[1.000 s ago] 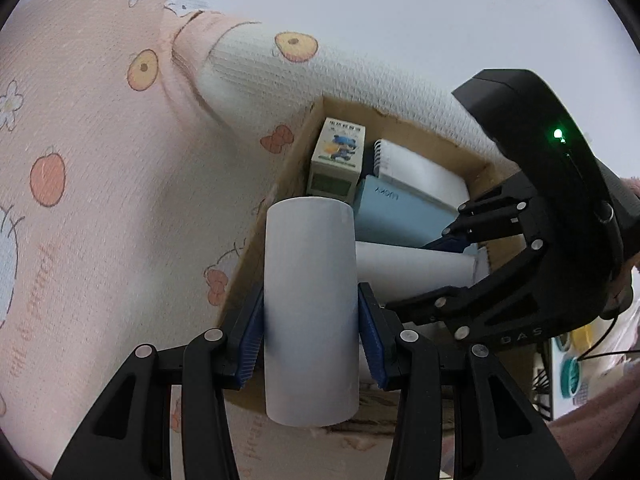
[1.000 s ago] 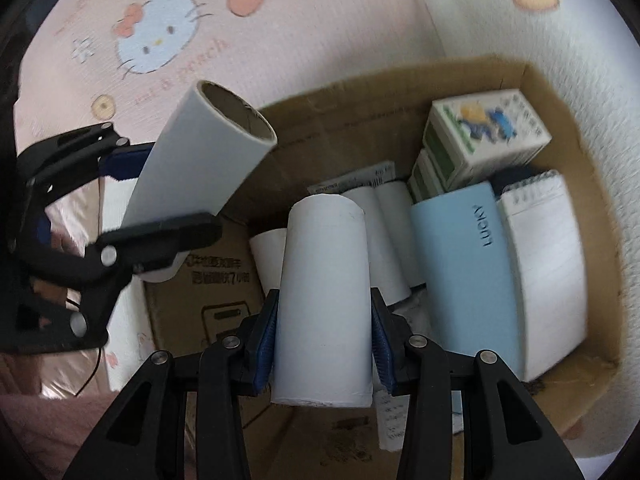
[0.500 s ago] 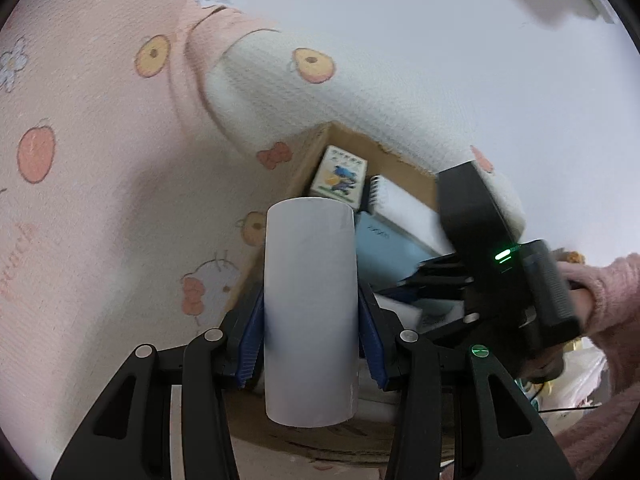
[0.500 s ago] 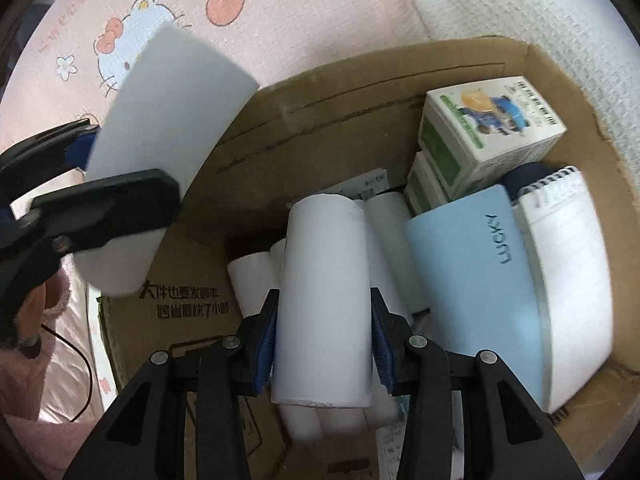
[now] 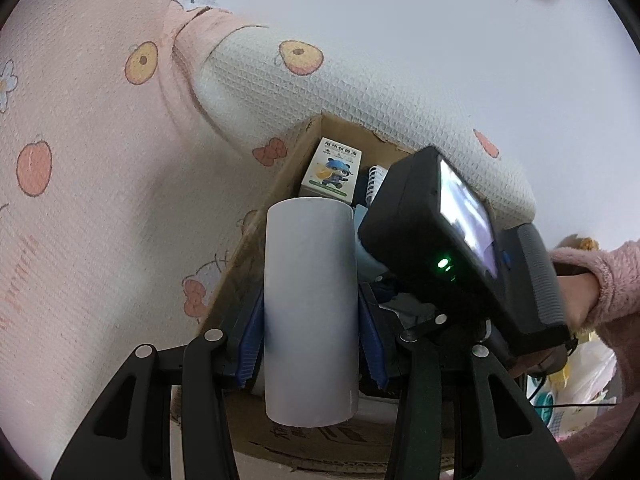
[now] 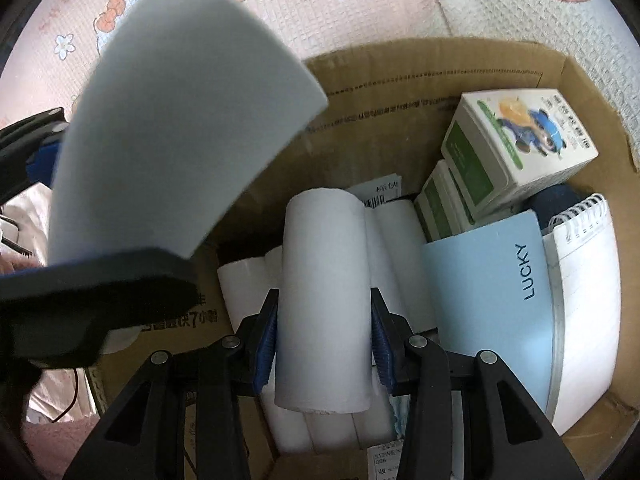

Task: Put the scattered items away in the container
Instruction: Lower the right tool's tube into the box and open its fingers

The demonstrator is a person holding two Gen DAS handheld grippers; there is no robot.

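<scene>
Both my grippers carry white rolls at the cardboard box (image 6: 440, 64).

My left gripper (image 5: 311, 346) clamps a roll (image 5: 310, 312) above the box's near left edge; my right gripper (image 6: 323, 350) grips another roll (image 6: 324, 300) low inside, over white rolls and left of the blue notebook (image 6: 488, 300).

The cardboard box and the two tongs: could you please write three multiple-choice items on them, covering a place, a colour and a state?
1. Where does the notebook marked LUCKY lie?
A. inside the cardboard box
B. on the pink cloth outside the box
C. between the left tongs

2. What colour is that notebook's cover?
A. red
B. light blue
C. black

3. What are the right tongs doing?
A. standing open with nothing between them
B. gripping a white paper roll
C. gripping the cartoon carton

Answers: 1 A, it stands among the box's contents; 2 B, the cover is pale blue; 3 B, both blue pads press on the roll's sides.
</scene>
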